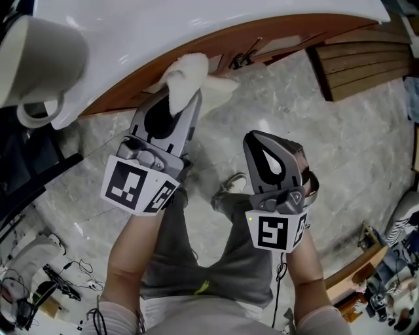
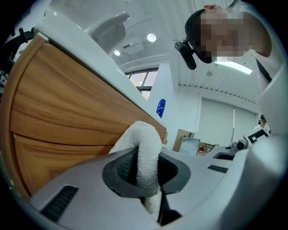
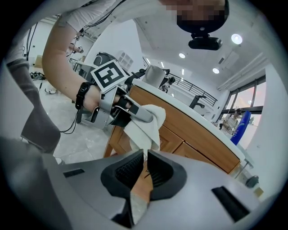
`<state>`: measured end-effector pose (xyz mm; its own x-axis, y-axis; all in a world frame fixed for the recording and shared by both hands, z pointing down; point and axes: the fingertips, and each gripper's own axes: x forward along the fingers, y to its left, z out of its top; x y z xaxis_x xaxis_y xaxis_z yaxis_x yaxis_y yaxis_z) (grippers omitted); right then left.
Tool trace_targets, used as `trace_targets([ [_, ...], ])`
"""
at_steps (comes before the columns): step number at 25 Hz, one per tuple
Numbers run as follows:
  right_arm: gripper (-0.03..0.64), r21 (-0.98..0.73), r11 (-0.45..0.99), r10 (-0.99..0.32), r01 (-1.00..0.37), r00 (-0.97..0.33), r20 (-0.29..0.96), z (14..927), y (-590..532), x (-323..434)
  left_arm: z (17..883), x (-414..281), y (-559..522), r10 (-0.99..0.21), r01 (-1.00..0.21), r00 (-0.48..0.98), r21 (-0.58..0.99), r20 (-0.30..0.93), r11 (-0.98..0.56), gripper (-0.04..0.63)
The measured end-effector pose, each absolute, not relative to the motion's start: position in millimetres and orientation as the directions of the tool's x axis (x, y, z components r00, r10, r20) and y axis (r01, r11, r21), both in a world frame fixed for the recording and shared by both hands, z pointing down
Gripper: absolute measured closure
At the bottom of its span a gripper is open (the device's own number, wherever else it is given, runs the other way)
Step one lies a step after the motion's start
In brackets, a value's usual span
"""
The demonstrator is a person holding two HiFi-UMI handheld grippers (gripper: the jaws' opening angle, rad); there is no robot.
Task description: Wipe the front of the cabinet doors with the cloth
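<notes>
A white cloth (image 1: pixel 191 73) is bunched against the wooden cabinet front (image 1: pixel 262 36) under the white countertop (image 1: pixel 196 19). My left gripper (image 1: pixel 177 98) is shut on the cloth. In the left gripper view the cloth (image 2: pixel 146 155) stands folded between the jaws, close to the wood door (image 2: pixel 63 117). My right gripper (image 1: pixel 270 154) hangs lower, away from the cabinet, jaws shut on nothing. The right gripper view looks past my right gripper (image 3: pixel 145 168) at the left gripper (image 3: pixel 135 112), the cloth (image 3: pixel 148 126) and the cabinet doors (image 3: pixel 198 141).
A dark handle (image 1: pixel 242 60) sits on the cabinet right of the cloth. A white basin-like vessel (image 1: pixel 39 59) overhangs at top left. Wooden slats (image 1: pixel 366 65) lie at top right. Cables and gear (image 1: pixel 39 281) litter the marble floor (image 1: pixel 353 150) at bottom left.
</notes>
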<state>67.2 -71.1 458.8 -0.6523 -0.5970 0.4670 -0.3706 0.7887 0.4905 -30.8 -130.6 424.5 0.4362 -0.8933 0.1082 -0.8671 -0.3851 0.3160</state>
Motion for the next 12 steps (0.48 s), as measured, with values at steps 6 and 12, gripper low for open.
trace_targets([
  [6, 0.565, 0.497, 0.777, -0.614, -0.387, -0.640, 0.461, 467.6, -75.8, 81.5, 427.6, -9.2, -142.1, -0.882, -0.857, 0.463, 0.301, 0.093, -0.419, 0.537],
  [12, 0.565, 0.502, 0.770, -0.623, -0.394, -0.630, 0.463, 471.3, -82.5, 95.4, 430.3, 9.0, -157.5, -0.875, -0.848, 0.478, 0.300, 0.077, -0.437, 0.537],
])
